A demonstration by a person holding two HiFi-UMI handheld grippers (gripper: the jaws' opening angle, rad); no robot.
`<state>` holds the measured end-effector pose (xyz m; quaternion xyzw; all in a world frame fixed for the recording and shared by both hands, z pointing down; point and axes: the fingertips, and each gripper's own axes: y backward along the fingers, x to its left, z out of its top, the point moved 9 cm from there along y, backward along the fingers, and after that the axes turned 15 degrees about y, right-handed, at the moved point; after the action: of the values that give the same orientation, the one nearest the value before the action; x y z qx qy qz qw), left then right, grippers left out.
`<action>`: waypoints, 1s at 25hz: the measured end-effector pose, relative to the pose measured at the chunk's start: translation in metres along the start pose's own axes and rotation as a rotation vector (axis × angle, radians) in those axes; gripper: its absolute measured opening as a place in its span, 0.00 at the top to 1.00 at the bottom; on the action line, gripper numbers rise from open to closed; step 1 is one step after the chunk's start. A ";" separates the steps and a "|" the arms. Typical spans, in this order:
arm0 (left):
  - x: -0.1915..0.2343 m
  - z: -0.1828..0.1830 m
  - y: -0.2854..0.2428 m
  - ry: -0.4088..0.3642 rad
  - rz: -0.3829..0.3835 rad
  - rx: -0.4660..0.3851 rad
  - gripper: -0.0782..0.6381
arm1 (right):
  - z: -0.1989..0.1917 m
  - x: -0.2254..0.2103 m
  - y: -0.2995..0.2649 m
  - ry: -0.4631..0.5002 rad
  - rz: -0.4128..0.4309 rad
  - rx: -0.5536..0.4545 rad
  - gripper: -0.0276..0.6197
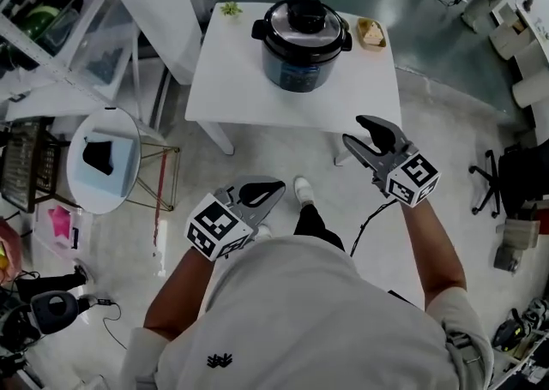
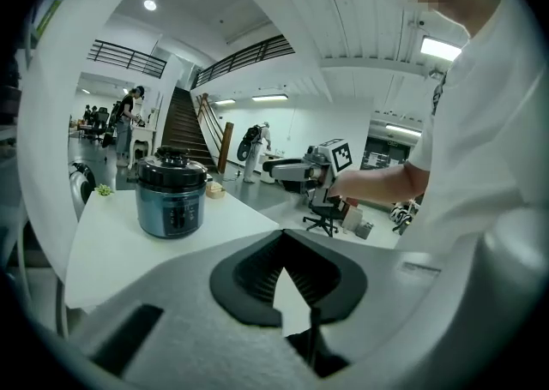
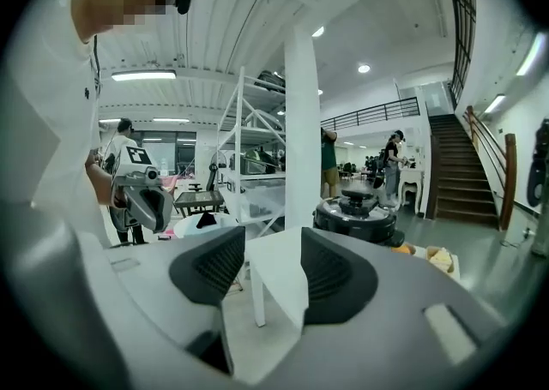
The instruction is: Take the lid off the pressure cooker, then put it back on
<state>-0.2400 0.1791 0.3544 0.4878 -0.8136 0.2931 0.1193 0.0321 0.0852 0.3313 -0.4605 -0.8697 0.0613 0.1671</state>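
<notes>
White T-shirt (image 1: 326, 320), small black logo (image 1: 220, 360)

Head cam overhead; gripper cams facing cooker (image 1: 302, 41)

Blue-grey pressure cooker (image 1: 302, 63) with a black lid (image 1: 304, 13), and a white counter (image 1: 249, 88).
The pressure cooker's body was dark blue-grey, its lid and side handles glossy black. The left gripper (image 1: 274, 187) and right gripper (image 1: 355, 129) were pale grey with black ribbed pads; each bore a cube patterned in black-and-white squares. A small plant (image 1: 230, 9) was green.

A plant (image 1: 230, 9) and dish (image 1: 371, 33) share the table (image 1: 244, 80).
</notes>
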 end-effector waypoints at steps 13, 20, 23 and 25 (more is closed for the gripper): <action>0.058 0.087 -0.062 0.044 0.159 -0.084 0.88 | 0.008 -0.189 -0.108 0.103 0.174 -0.061 0.54; 0.078 0.108 -0.084 0.085 0.265 -0.128 0.88 | 0.009 -0.258 -0.179 0.171 0.296 -0.076 0.51; 0.085 0.113 -0.089 0.105 0.309 -0.146 0.88 | 0.007 -0.274 -0.205 0.185 0.348 -0.078 0.49; 0.089 0.114 -0.093 0.123 0.341 -0.156 0.88 | 0.004 -0.282 -0.220 0.191 0.382 -0.080 0.47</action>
<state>-0.1936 0.0148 0.3393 0.3136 -0.8958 0.2741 0.1550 0.0052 -0.2712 0.3190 -0.6270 -0.7485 0.0133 0.2155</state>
